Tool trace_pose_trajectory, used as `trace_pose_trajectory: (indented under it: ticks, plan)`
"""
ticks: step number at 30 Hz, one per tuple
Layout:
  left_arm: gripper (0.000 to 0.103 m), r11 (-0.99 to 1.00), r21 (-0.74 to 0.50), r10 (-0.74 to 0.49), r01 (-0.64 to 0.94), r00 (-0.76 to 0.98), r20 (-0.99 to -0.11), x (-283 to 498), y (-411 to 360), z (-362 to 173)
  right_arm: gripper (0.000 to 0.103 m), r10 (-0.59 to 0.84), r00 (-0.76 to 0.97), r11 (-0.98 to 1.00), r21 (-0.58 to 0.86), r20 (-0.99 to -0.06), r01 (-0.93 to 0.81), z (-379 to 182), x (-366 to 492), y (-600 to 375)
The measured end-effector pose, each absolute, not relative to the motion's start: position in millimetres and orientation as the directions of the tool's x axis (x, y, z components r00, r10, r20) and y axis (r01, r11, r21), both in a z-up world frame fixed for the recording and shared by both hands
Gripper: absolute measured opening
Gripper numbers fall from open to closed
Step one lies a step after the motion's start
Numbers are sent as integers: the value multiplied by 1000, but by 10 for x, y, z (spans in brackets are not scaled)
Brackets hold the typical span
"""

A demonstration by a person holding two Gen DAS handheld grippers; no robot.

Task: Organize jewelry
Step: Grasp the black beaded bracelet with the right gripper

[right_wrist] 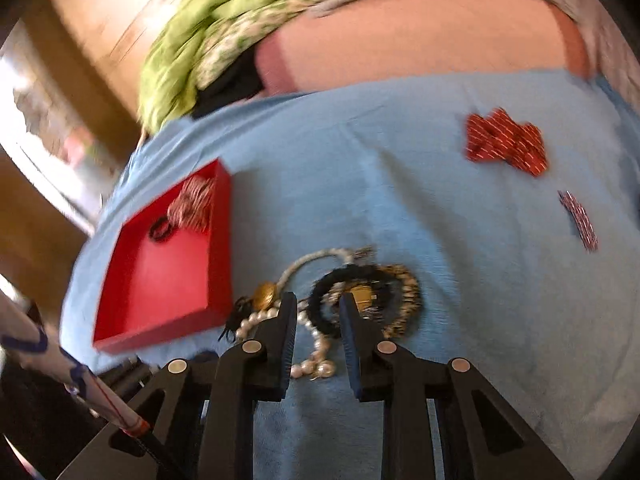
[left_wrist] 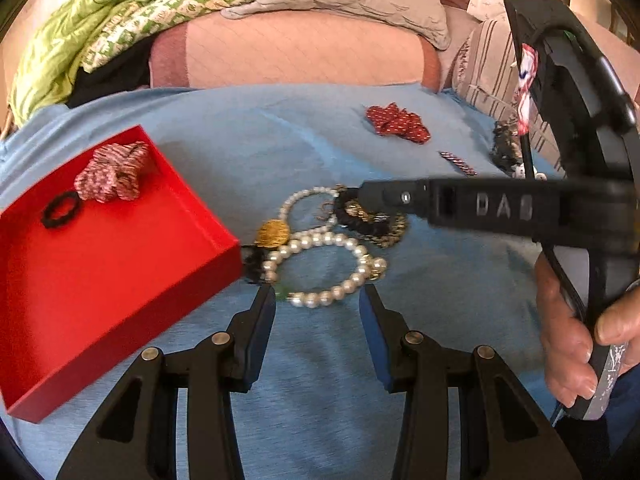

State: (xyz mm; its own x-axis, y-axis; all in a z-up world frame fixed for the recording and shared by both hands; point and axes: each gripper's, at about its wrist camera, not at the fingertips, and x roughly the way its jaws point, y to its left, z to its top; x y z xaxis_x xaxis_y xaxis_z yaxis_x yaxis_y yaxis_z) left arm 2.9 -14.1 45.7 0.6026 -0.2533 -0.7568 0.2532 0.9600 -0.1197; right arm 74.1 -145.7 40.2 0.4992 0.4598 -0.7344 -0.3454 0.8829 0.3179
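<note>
Here, on a bed spread with a blue sheet [left_wrist: 224,128], the red tray [left_wrist: 120,280] lies farthest left. It already holds a striped fabric scrunchie [left_wrist: 114,174] and a small black hair tie [left_wrist: 61,210].

Just beside the tray's right corner lies the jewelry pile: a gold round pendant [left_wrist: 273,233], a pearl bracelet [left_wrist: 320,268], and, on its far right side, a black scrunchie [right_wrist: 336,300] tangled with a gold chain.

The left gripper [left_wrist: 318,300] hovers over the near edge of the pearl bracelet with its jaws moderately apart. Nothing is held between them.

The right gripper [right_wrist: 318,314] enters from the right and reaches into the far side of the pile. In the right wrist view its jaws are narrow and closing. They straddle the near rim of the black scrunchie, but motion blur prevents confirming that the pads already press on it.

Further right, well apart from the pile, lie a red patterned scrunchie [left_wrist: 398,124] and a slim striped clip [left_wrist: 458,163].

Judgement: the coming move depends on the black scrunchie, which lies directly ahead of the right jaws. The right hand is therefore the nearer one. The tray lies to the left of the pile, so the carry runs leftward.
</note>
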Motion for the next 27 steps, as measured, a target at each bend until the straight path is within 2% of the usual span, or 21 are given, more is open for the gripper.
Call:
trace_pose_trajectory:
  ticks: [5,11,12,13,16,21,26,27]
  plan:
    - [42,969,-88,-215,229,623,-752,-21,21,524,24,427,488,889,254,-761,-381,337,735,-1328]
    - [42,974,-91,-207,209,646,-735,-36,197,593,23,295,520,905,60,-802,-422,227,728,-1118]
    - [42,973,-96,-213,212,645,-734,-30,205,598,20,281,521,905,41,-806,-424,210,735,-1101]
    - [42,970,-101,-222,220,644,-732,-30,196,604,6,272,524,905,31,-807,-423,206,737,-1105]
    - [42,955,-119,-269,272,626,-732,-31,116,594,7,310,561,919,90,-767,-385,354,733,-1274]
    - [42,916,-115,-335,384,577,-745,33,-186,517,7,422,601,907,315,-679,-281,591,779,-1750]
    - [41,890,-31,-308,455,549,-777,150,-473,369,7,434,622,899,359,-652,-251,657,753,-1912]
    - [34,888,-25,-304,460,544,-782,170,-492,346,7,435,622,899,361,-652,-250,664,741,-1907]
